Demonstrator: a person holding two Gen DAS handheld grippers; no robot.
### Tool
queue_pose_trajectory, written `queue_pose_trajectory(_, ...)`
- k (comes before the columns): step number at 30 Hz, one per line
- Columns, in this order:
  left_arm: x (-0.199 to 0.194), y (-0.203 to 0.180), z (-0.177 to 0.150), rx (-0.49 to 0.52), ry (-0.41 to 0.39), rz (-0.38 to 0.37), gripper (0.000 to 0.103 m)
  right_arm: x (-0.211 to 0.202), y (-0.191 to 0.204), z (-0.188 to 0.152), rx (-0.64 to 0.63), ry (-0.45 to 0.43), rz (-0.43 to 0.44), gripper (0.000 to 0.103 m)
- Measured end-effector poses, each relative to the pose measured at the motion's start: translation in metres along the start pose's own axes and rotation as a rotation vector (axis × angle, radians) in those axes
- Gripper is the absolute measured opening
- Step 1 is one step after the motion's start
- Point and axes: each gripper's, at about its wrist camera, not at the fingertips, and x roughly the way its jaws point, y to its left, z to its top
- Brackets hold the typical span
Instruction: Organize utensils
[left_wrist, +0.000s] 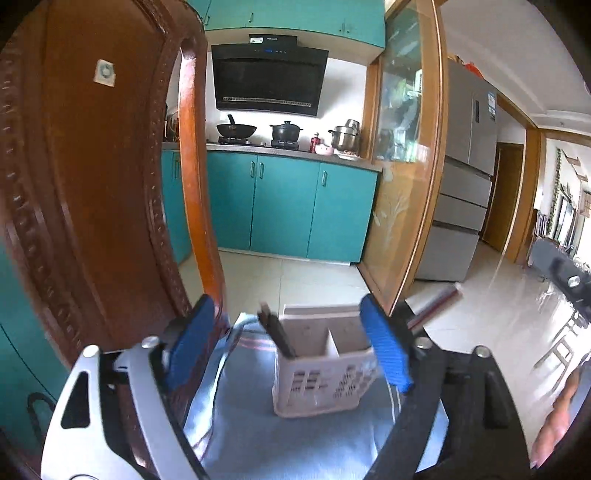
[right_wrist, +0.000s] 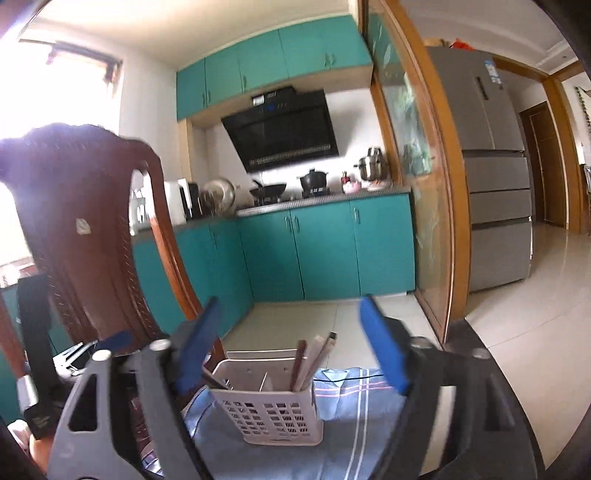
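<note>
A white perforated utensil basket (left_wrist: 321, 384) with two compartments stands on a blue striped cloth (left_wrist: 258, 435). In the left wrist view a dark utensil (left_wrist: 277, 334) leans out of its left compartment. In the right wrist view the basket (right_wrist: 273, 410) holds several chopsticks and utensils (right_wrist: 314, 360) in its right compartment and a dark one (right_wrist: 216, 382) at its left. My left gripper (left_wrist: 291, 347) is open and empty, its blue fingers either side of the basket. My right gripper (right_wrist: 291, 343) is open and empty, above and before the basket.
A carved wooden chair back (left_wrist: 92, 184) rises close on the left, also in the right wrist view (right_wrist: 85, 236). Beyond are teal kitchen cabinets (left_wrist: 288, 206), a stove with pots, a glass sliding door (left_wrist: 402, 166) and a grey fridge (right_wrist: 491, 173). The table edge lies just past the cloth.
</note>
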Motion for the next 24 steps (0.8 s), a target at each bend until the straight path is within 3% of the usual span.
queue_pose_trajectory(4, -0.024, -0.005, -0.020, 0.041, 0.006, 0.030, 0.094, -0.034, -0.010, -0.016, 0.002, -0.003, -0.064, 0.097)
queue_pose_trajectory(8, -0.050, -0.012, -0.048, 0.093, 0.044, 0.020, 0.099, -0.053, -0.014, -0.042, -0.010, 0.056, -0.125, 0.097)
queue_pose_trajectory(15, -0.102, -0.018, -0.073, 0.138, 0.046, 0.001, 0.099, -0.071, -0.004, -0.081, -0.078, 0.214, -0.170, 0.097)
queue_pose_trajectory(24, -0.134, -0.015, -0.082, 0.140, 0.032, 0.016, 0.099, -0.098, 0.020, -0.094, -0.131, 0.211, -0.194, 0.100)
